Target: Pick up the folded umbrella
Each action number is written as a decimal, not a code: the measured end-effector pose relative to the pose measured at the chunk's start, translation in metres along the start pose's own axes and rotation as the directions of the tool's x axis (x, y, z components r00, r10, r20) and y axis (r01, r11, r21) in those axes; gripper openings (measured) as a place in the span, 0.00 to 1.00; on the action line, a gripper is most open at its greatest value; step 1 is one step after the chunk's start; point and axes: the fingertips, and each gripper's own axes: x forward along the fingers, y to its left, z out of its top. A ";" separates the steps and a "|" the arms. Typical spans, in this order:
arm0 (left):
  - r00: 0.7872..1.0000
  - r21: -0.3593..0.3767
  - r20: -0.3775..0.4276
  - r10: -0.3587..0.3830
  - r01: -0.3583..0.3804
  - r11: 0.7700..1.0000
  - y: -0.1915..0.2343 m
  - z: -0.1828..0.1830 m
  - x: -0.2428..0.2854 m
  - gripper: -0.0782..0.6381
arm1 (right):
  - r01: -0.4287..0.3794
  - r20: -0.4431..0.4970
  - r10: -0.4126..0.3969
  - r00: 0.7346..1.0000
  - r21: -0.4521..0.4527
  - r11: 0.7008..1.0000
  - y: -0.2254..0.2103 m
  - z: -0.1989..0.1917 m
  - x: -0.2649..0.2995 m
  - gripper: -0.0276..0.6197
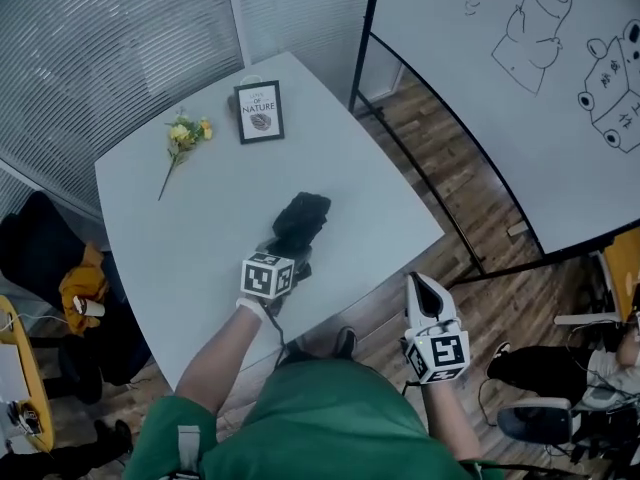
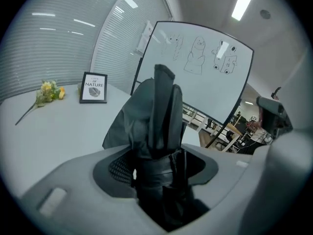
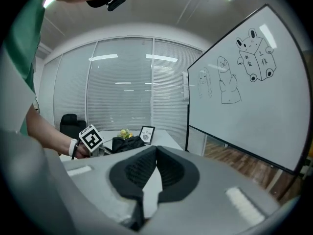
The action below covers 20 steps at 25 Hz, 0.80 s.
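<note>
Nearest the camera was the person's green shirt (image 1: 320, 418), with a bare forearm reaching out on either side. The right tool (image 1: 425, 286) hung off the tabletop's near edge, over the wooden floor (image 1: 470, 188). Its jaws were closed tip to tip with nothing between them (its own view showed the dark pads meeting), and it pointed roughly toward the whiteboard side of the room.

Just beyond, the left tool (image 1: 290, 250) was over the near part of the pale tabletop (image 1: 190, 238), clenched on the folded umbrella (image 1: 303, 215). The left gripper view showed the black bundle standing squarely between the two jaws, with the pads pressed against its strapped lower part. Its loose fabric flared out above them and its far end tilted up and away from the tool. From the head view the umbrella lay along the line of the forearm, above the tabletop – whether it was fully clear of the surface could not be told.

Farther across the tabletop, well apart from the umbrella, lay a sprig of yellow flowers (image 1: 185, 133) with its thin stem trailing toward the near edge. Just to its right was a small black-framed picture (image 1: 259, 111). Beyond the far right edge stood a whiteboard (image 1: 520, 98) with cartoon drawings on it, and window blinds (image 1: 110, 38) closed off the back.
</note>
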 end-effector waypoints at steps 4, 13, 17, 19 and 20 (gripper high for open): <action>0.996 -0.005 0.089 -0.027 0.028 1.000 -0.018 0.025 -0.029 0.48 | -0.033 0.011 0.033 0.999 0.028 0.999 0.002 0.004 0.006 0.05; 0.954 0.016 0.270 -0.129 0.129 0.992 -0.072 0.089 -0.091 0.48 | -0.084 0.057 0.082 0.995 0.030 0.996 0.004 0.023 0.015 0.05; 0.932 0.045 0.329 -0.153 0.146 0.988 -0.090 0.118 -0.118 0.48 | -0.116 0.074 0.118 0.990 -0.032 0.993 0.015 0.037 0.019 0.05; 0.918 0.066 0.359 -0.168 0.155 0.986 -0.100 0.131 -0.132 0.48 | -0.134 0.099 0.138 0.986 -0.048 0.990 0.022 0.047 0.019 0.05; 0.910 0.077 0.375 -0.176 0.158 0.984 -0.105 0.138 -0.139 0.48 | -0.143 0.114 0.148 0.982 -0.053 0.988 0.025 0.053 0.018 0.05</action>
